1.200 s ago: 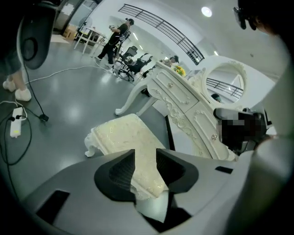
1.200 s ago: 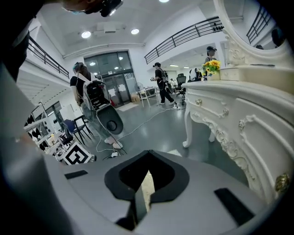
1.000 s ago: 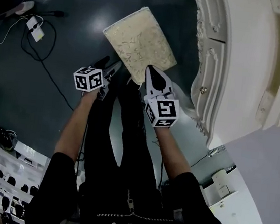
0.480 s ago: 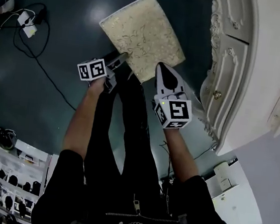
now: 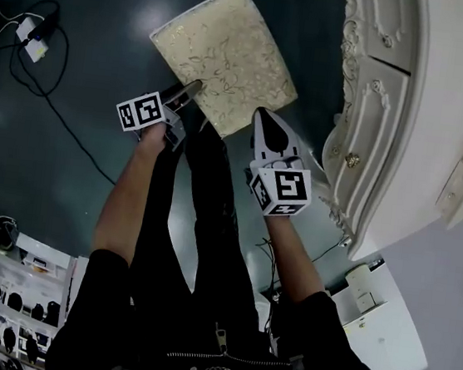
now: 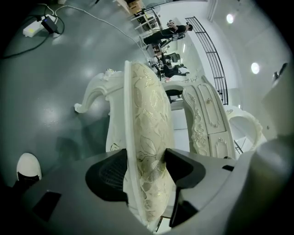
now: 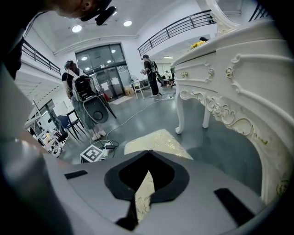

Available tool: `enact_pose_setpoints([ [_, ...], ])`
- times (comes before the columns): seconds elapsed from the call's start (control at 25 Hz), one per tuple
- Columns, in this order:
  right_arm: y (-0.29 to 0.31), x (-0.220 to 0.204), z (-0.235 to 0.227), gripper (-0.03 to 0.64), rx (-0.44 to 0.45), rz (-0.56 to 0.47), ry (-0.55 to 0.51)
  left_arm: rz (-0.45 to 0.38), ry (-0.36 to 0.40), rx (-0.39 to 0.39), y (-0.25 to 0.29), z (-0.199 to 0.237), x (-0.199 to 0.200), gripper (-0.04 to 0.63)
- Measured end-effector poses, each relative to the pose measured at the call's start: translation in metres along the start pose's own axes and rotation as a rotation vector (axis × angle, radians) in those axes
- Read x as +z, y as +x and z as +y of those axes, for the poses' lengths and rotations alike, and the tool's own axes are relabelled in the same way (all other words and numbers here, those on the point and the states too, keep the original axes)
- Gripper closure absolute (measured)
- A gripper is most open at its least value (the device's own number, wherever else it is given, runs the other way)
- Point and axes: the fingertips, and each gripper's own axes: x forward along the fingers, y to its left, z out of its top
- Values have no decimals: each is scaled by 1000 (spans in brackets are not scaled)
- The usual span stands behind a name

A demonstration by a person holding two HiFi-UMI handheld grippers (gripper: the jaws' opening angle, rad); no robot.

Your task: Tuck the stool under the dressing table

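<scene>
Now both my arms reach down: left tongs (image 5: 191, 90), just closing, pinch the near edge of the stool (image 5: 227, 50), right tongs (image 5: 262, 117) sit shut at its corner, and it stands beside the table (image 5: 407, 118), not under.

No words, numbers or brands can be read anywhere. The cubes on the left gripper (image 5: 188, 91) and right gripper (image 5: 261, 118) bear only black-and-white square code patterns. A white adapter (image 5: 32, 47) on the floor may carry print, but it is too small to tell.
</scene>
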Motion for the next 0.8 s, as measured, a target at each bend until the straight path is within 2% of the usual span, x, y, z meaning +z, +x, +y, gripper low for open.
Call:
enact_pose_setpoints([
  [0.56,5,-12,-14,611,-11,13,17,-33,-37,-65,46,-22,36,347],
  [0.8,3,-18,-22,611,-25,15,48,-13,-68,-81,63,-31,38,349],
])
